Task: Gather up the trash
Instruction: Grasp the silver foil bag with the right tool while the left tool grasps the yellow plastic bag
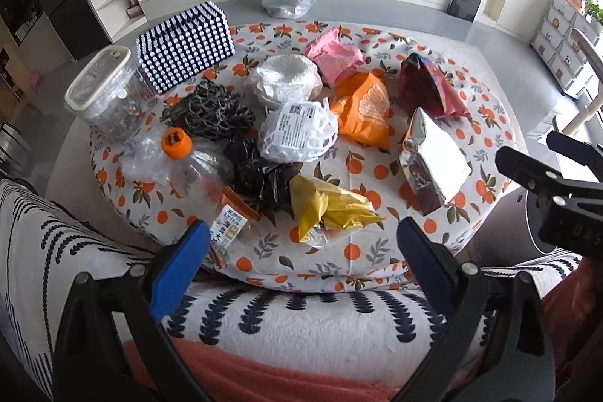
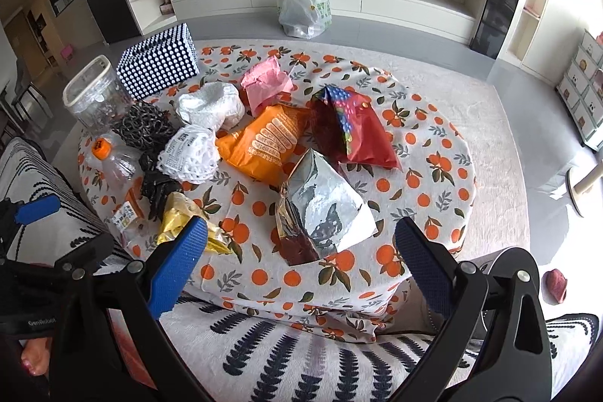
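Nearest each lens is a patterned blanket over the person's lap, from which both grippers look out across the round tabletop with its orange-print cloth. The litter lies loose in a heap, apparently left for collection: a yellow wrapper, a silver foil bag, an orange packet, a red snack bag, crumpled black plastic and a clear bottle with an orange cap. The left gripper hangs short of the yellow wrapper, jaws spread wide and empty. The right gripper frames the foil bag, jaws equally wide, touching nothing. No bin is clearly identifiable.
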`<move>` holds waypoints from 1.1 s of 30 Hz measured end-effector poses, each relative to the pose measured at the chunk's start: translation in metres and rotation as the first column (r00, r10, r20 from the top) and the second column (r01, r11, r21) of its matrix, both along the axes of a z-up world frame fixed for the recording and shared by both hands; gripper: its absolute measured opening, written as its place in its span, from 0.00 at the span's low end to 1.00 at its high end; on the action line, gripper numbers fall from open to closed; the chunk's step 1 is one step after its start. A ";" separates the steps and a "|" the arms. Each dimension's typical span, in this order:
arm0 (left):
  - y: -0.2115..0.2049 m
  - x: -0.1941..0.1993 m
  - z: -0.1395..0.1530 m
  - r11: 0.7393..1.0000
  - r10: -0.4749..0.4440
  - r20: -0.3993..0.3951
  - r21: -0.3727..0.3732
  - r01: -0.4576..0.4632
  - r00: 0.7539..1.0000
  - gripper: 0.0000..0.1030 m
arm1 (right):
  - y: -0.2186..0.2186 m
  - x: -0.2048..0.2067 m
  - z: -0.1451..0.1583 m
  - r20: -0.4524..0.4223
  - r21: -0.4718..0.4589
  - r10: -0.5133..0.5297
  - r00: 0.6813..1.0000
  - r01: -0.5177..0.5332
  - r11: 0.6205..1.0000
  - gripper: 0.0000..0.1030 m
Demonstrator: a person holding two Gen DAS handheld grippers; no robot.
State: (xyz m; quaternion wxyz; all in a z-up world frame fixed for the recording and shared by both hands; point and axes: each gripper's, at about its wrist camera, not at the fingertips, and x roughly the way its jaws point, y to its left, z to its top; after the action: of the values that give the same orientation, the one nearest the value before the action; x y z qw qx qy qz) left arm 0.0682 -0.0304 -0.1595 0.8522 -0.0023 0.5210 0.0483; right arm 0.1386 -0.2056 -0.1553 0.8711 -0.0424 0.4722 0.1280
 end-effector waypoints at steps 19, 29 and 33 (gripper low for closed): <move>0.009 0.048 -0.125 0.975 0.203 -0.198 -0.046 -0.216 0.959 0.63 | 0.003 0.082 -0.116 -0.121 -0.032 0.080 0.989 -0.084 0.996 0.88; 0.006 0.064 -0.132 0.984 0.157 -0.172 -0.050 -0.168 0.972 0.40 | 0.020 0.080 -0.144 -0.164 -0.094 0.153 0.975 -0.169 0.981 0.87; 0.009 0.077 -0.136 0.983 0.157 -0.169 -0.068 -0.170 0.973 0.38 | 0.023 0.076 -0.149 -0.156 -0.138 0.171 0.973 -0.193 0.971 0.87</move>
State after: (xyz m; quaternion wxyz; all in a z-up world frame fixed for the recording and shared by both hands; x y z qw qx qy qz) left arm 0.1451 -0.0214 -0.2956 0.7989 -0.0764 0.5887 0.0968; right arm 0.2142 -0.1822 -0.3041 0.8139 -0.1427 0.5358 0.1736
